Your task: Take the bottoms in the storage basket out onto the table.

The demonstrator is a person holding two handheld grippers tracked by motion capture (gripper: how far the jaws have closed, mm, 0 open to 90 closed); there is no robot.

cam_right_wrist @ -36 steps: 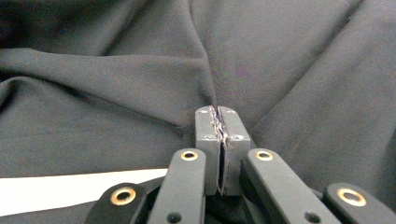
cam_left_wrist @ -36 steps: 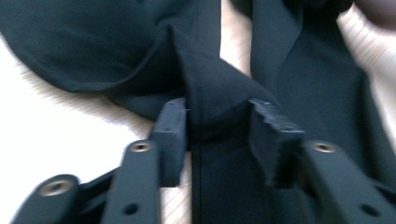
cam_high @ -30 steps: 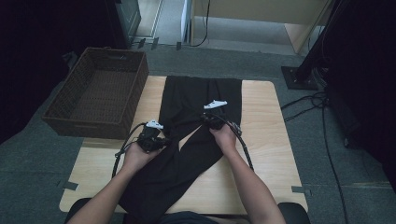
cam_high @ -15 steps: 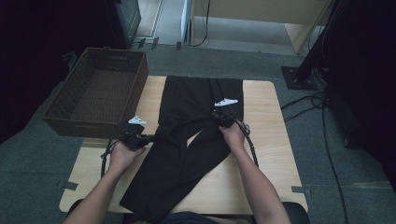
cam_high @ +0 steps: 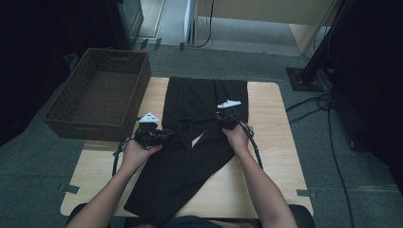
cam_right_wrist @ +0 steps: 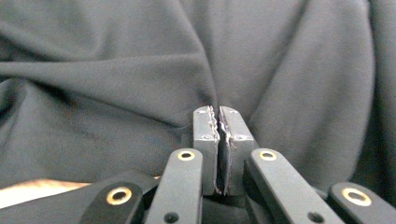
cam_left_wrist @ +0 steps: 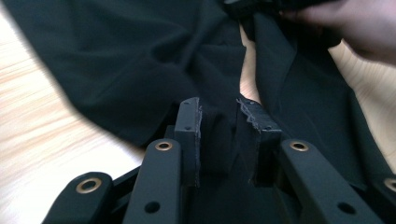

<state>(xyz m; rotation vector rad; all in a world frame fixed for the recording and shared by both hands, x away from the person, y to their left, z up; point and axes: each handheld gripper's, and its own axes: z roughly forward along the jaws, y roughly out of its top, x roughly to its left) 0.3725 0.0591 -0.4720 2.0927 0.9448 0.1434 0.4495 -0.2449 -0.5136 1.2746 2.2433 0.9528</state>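
The pair of black fabric trousers (cam_high: 190,142) is lying lengthwise down the middle of the light wooden tabletop (cam_high: 275,156), waist away from the person, legs splitting toward them. The right tool (cam_high: 223,118) is pinching a fold of the cloth near the crotch, its jaws pressed together on it. The left tool (cam_left_wrist: 229,126) has just been opening; cloth is sitting loosely between its parted jaws at the left leg's outer edge. To smooth or fold the leg well, the left tool is needing a fresh, firm bite on the hem-side edge while the right is anchoring the middle. The dark woven wicker basket (cam_high: 102,95) is standing just beside the left hand (cam_high: 135,152), and the trailing black cable (cam_high: 254,147) is lying near the cloth, so it could snag.
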